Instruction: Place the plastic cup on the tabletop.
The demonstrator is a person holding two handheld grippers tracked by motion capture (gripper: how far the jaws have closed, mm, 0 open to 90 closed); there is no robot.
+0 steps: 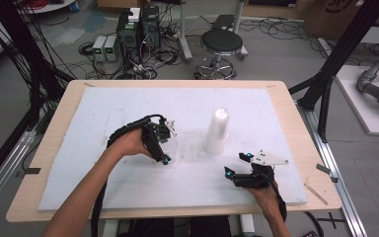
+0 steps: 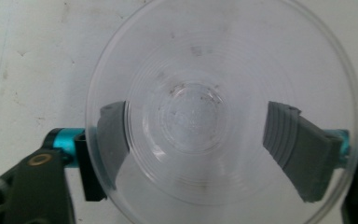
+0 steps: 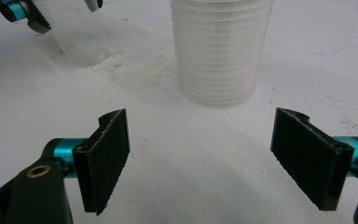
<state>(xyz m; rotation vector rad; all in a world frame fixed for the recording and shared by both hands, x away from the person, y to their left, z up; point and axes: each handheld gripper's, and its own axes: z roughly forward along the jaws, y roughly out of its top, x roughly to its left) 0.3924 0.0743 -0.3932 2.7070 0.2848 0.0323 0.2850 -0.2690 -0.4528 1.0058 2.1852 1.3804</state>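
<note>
Left gripper (image 1: 165,148): jaws spread around a single clear cup (image 2: 223,112) standing directly below it, pads off the wall, cup judged placed. Right gripper (image 3: 200,158): jaws wide, empty, cup stack (image 3: 220,51) just ahead, more cups left to separate

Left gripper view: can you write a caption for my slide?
Looking down into a clear plastic cup standing between the left gripper's open jaws.

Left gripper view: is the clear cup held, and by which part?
Probably not held: the left gripper has its pads either side of the clear plastic cup, without visibly pressing on it.
</note>
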